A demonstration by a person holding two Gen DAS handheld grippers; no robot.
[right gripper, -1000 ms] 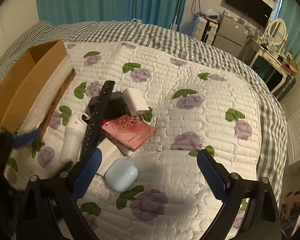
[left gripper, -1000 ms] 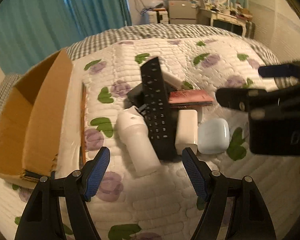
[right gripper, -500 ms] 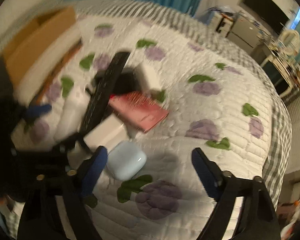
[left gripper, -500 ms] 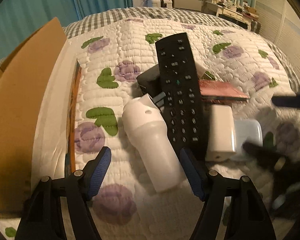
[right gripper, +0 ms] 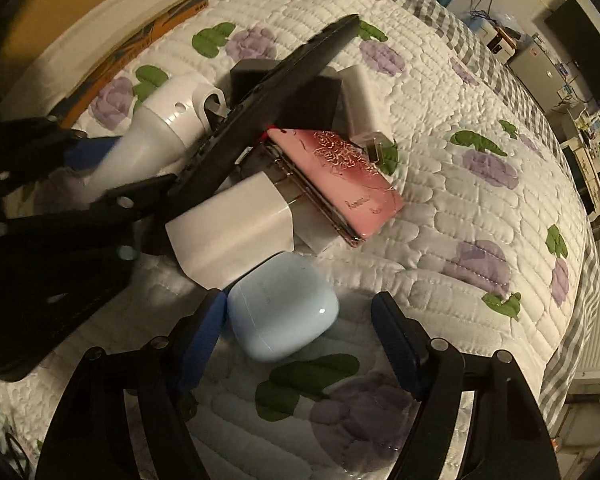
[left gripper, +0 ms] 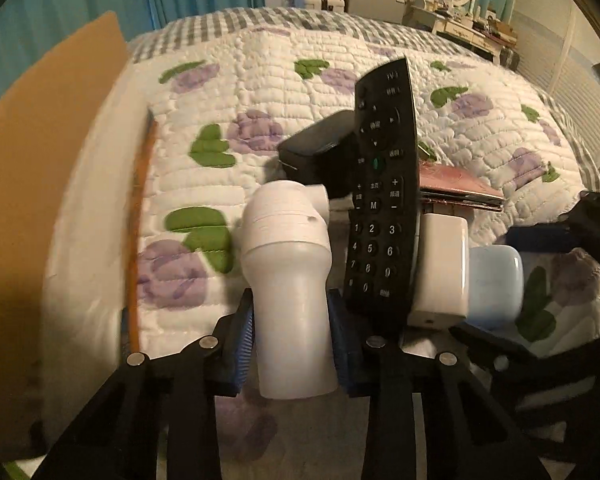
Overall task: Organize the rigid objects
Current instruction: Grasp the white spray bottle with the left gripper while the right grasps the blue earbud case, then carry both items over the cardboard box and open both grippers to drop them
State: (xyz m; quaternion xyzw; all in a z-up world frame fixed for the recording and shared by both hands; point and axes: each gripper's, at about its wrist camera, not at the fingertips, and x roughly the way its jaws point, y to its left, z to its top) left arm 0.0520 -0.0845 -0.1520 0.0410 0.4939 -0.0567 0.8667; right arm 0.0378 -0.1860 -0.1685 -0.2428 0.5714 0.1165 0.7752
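The black remote (left gripper: 382, 208) carries "TV" at its top, a "+" and "−" pair, an "M" key and digit keys 1–3, 4–6, 7–9 and 0; the pink case's (right gripper: 340, 178) gold script is illegible.

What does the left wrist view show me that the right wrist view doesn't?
Only the left wrist view shows the remote's button face and the left gripper with its jaws closing, pads against the white bottle's body.

Only the right wrist view shows the right gripper with its jaws closing around the pale blue earbud case, one pad close beside it and the other still clear, and a second white charger behind the pile.

Both show the pink case and the near white charger.
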